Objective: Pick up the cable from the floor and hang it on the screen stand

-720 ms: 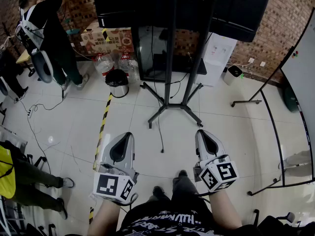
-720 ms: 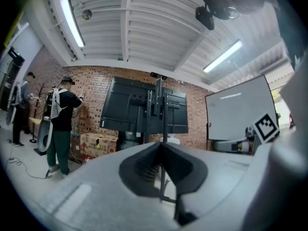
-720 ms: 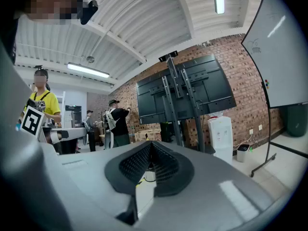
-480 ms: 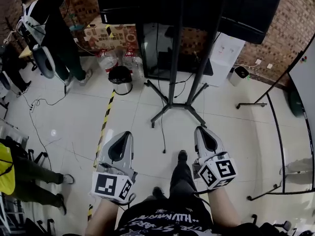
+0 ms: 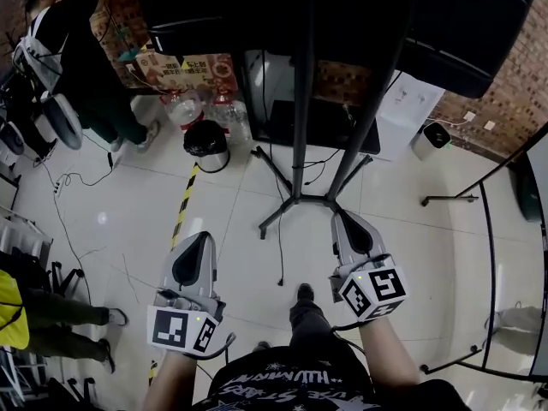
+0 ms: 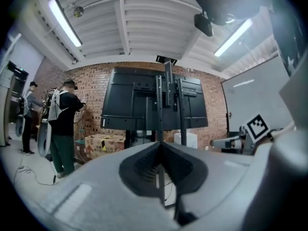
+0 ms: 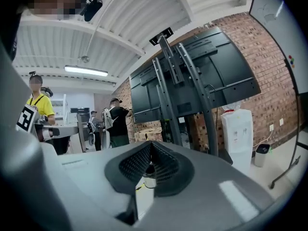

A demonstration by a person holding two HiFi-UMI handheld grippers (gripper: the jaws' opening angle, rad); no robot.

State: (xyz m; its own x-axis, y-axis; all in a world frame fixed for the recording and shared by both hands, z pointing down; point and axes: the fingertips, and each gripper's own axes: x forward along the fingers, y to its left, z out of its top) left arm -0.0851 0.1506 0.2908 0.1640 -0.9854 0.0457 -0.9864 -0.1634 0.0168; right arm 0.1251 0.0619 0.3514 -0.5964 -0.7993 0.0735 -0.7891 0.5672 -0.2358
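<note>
The cable [image 5: 279, 245] is a thin dark cord, slack and slightly wavy. In the head view I see it run from the foot of the screen stand [image 5: 299, 135] toward me over the pale tiled floor [image 5: 231, 229], where its free end lies loose. The stand is a black twin-post frame on splayed feet, carrying a large dark screen [image 5: 360, 15] at the top of the view. The cord's run on the floor lies between my two tools: the left gripper [image 5: 203, 236] is to its left and the right gripper [image 5: 342, 217] to its right. Each is clearly apart from the cord and neither touches it. The cord's end lies roughly level with the gripper bodies, just ahead of my shoe [image 5: 301, 294]. Both grippers point level toward the stand. In the left gripper view the two jaws meet at their tips with nothing between them. In the right gripper view the jaws are likewise pressed together and empty.
</note>
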